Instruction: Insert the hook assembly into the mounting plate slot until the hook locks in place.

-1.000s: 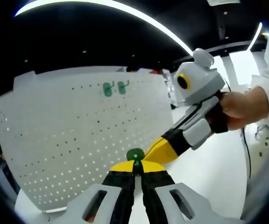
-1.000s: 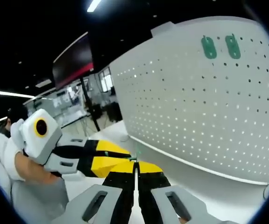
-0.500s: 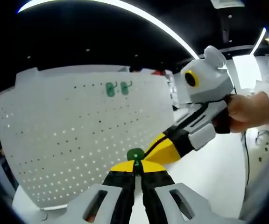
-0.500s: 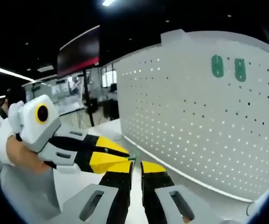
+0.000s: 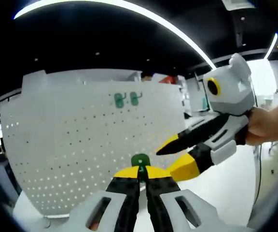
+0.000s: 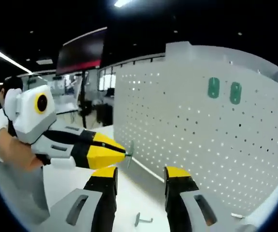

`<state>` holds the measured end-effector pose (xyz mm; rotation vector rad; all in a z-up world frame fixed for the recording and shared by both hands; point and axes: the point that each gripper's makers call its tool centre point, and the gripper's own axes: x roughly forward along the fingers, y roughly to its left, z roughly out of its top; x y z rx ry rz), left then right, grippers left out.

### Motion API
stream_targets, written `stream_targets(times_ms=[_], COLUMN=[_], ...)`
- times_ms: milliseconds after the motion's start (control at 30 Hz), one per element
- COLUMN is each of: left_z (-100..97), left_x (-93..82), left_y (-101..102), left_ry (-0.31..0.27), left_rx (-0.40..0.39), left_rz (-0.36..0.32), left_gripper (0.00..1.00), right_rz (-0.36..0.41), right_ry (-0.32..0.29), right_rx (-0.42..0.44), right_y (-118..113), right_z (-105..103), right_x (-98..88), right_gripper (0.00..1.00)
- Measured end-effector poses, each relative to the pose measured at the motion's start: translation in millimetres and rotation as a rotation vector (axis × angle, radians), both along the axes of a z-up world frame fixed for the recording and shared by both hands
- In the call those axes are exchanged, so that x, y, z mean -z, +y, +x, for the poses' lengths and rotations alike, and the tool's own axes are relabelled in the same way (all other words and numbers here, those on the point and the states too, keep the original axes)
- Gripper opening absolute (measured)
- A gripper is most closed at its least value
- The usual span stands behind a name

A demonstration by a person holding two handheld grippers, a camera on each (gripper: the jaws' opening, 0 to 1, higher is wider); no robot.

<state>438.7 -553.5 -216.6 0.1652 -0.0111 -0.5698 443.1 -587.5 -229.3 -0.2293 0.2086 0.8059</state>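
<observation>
The left tongs [image 5: 140, 175] pinch a green hook [image 5: 140, 161] in front of the white board with holes [image 5: 81, 140]. The right tongs [image 6: 141, 175] are wide apart. Two green hooks [image 6: 224, 91] hang high on the board (a small metal piece [image 6: 142, 220] lies on the worktop [image 6: 129, 198]).

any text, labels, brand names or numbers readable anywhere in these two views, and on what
None: no word, label, brand, number or sign can be read in either view.
The white pegboard bears holes and two green hooks, no print.
The left gripper, shut on a green hook piece, and the open right gripper show yellow and black jaws, no lettering.
The dark screen in the background is too far and blurred to show any text.
</observation>
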Motion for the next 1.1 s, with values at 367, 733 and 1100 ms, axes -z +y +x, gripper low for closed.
stream_targets(times_ms=[367,733,1100], left_z=[19.2,43.4,68.1], left_x=[-33.7,-71.1,-96.7], left_y=[10,11,13], left_ry=[-0.032,-0.088,-0.126], left_rx=[-0.104,-0.163,-0.191], left_rz=[-0.053,-0.086,-0.104], left_gripper=[0.03,0.03,0.03], right_rz=[0.021,0.036,0.052], right_ry=[-0.04,-0.065,-0.063], right_rx=[0.012,0.02,0.04], right_y=[-9,-17,-27], right_z=[-5,-6,0], right_x=[-16.7,-25.0,-27.0], right_gripper=[0.53,0.54,0.54])
